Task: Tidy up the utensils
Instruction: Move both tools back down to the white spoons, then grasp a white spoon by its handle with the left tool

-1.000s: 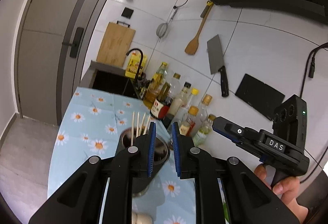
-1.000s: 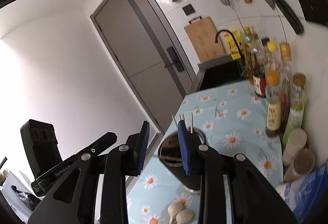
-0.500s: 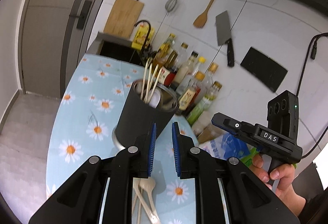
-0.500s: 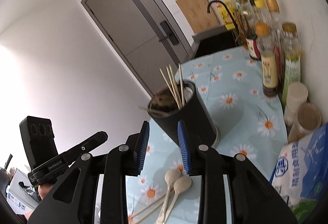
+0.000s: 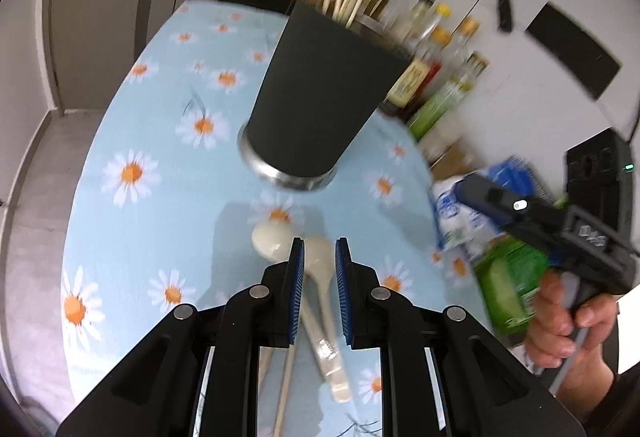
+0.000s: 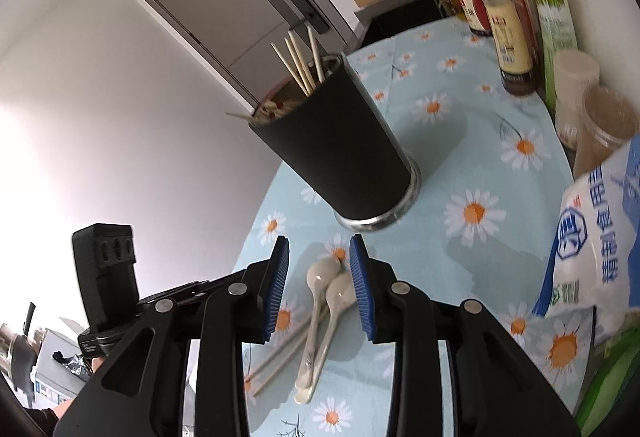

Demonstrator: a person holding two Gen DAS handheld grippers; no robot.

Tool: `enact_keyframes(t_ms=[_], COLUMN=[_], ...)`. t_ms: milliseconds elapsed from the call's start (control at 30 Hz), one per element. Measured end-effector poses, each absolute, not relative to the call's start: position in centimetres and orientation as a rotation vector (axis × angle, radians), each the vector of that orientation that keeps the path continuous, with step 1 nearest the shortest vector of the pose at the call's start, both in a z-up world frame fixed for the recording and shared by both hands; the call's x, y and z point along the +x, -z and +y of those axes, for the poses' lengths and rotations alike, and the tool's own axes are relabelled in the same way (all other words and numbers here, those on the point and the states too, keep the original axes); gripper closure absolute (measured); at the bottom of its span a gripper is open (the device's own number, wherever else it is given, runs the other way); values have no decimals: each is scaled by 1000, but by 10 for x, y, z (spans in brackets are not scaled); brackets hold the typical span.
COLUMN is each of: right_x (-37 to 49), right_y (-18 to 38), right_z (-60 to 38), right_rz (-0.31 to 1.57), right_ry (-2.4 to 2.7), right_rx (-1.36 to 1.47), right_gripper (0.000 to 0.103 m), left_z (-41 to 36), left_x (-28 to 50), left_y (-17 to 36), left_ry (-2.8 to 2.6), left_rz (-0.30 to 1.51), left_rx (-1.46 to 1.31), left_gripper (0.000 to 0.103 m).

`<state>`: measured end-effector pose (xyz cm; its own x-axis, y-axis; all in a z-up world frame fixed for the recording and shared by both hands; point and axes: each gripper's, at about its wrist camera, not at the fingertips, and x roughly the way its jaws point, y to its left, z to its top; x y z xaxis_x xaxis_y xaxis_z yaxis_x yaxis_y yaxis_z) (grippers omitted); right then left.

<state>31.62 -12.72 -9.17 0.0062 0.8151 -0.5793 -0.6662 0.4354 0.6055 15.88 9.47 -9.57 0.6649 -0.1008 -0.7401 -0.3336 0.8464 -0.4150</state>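
Left wrist view: both grippers' fingers [image 5: 297, 277] parted, empty, above 2 spoons [image 5: 320, 269].

- Right gripper [image 6: 318, 267]: fingers [image 6: 276, 287] seen parted, having just been opening; nothing gripped.
- Two pale spoons [image 6: 320, 311] and chopsticks [image 6: 276, 359] are seen lying on the daisy-print surface [image 6: 480, 141] below the fingers.
- Black utensil holder [image 6: 340, 153] with sticks is seen standing beyond the spoons.
- Left gripper [image 6: 108, 293] is seen at lower left.
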Motion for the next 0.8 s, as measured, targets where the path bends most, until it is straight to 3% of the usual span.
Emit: enact_keyframes(t_ms=[367, 800], right_x=[313, 317], right_y=[118, 128], right_z=[-139, -148], right_rz=[1118, 1154], right_ry=[-1148, -1129], right_rx=[209, 230], right_gripper=[67, 67], left_z=[86, 89], left_x=[192, 217], left_y=[138, 152], left_ry=[-189, -265], left_rz=[1107, 1220], left_rx=[-500, -494], left_gripper=[88, 88])
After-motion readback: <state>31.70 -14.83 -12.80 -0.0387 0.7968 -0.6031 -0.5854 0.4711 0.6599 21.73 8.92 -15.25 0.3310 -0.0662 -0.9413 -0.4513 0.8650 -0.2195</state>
